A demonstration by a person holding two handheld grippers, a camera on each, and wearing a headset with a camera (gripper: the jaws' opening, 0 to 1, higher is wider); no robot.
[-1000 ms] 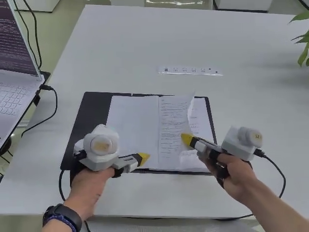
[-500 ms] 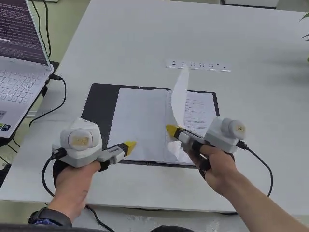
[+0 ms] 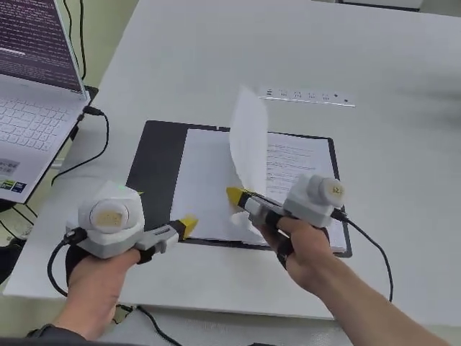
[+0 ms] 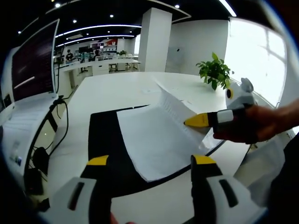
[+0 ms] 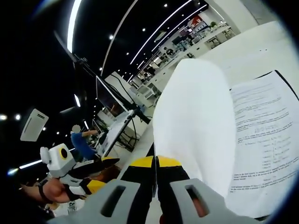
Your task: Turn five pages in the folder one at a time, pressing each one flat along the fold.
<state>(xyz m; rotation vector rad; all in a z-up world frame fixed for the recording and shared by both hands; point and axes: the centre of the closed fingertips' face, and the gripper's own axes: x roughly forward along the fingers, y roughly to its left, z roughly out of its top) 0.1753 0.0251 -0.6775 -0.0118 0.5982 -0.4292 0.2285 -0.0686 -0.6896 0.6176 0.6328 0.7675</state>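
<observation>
While the left hand-held gripper hangs released just off the near edge of the folder, jaws apart and nothing between them, it does no work on the sheets.

Right hand-held gripper: clenched on the lower edge of one page, above the folder's near edge and close to its fold. The page stands almost upright over the fold, bowed, with its top corner free. The folder lies open and flat on the desk. In the head view, a printed sheet shows on its right half and a pale sheet on its left half. Beyond the folder's far edge: a power strip. Off the folder's left side, well apart: a laptop.

Risks, as judged:
- The grip is one small spot on thin paper. A quick or sideways pull could tear the edge or crease it at the jaws.
- The free corner is unsupported. If the page is let go before it passes the fold, it could flop back onto the right half.
- Cannot tell whether one sheet or two are pinched. Two would spoil the count of five.
- If the page is laid down bowed, pressing along the fold could set a wrinkle.
</observation>
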